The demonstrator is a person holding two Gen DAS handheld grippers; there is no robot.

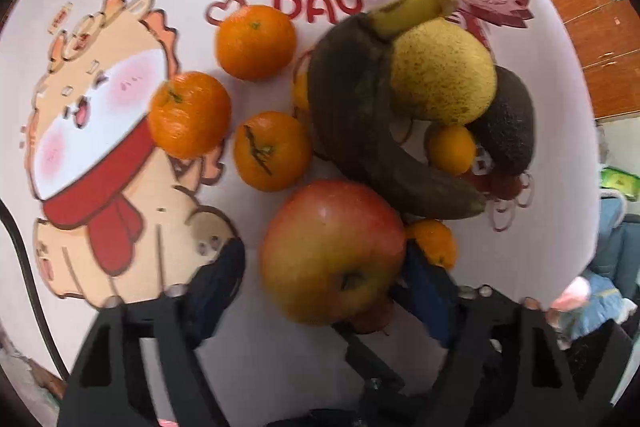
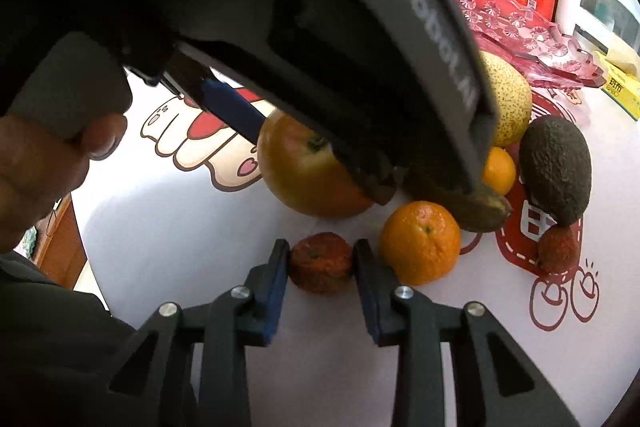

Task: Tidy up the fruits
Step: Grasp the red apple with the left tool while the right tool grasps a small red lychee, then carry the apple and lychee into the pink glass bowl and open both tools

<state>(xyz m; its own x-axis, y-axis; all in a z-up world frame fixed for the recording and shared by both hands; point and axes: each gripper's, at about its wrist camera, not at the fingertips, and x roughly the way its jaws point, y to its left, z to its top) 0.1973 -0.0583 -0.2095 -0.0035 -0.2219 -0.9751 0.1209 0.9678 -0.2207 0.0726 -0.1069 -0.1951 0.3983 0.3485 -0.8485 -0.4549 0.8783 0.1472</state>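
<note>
Bare tablecloth (image 2: 180, 227) left of the apple (image 2: 304, 171) lies open; mandarin (image 2: 420, 243), banana (image 2: 476, 211) and avocado (image 2: 556, 167) crowd the right.

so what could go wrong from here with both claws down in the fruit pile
1. The right claw is pinched on a small red lychee; it looks soft, so squeezing harder may crush it.
2. The left claw straddles the apple, with an orange touching one finger; closing or lifting could send it rolling.
3. The left tool hangs right above the right claw, so lifting could make them collide.
</note>
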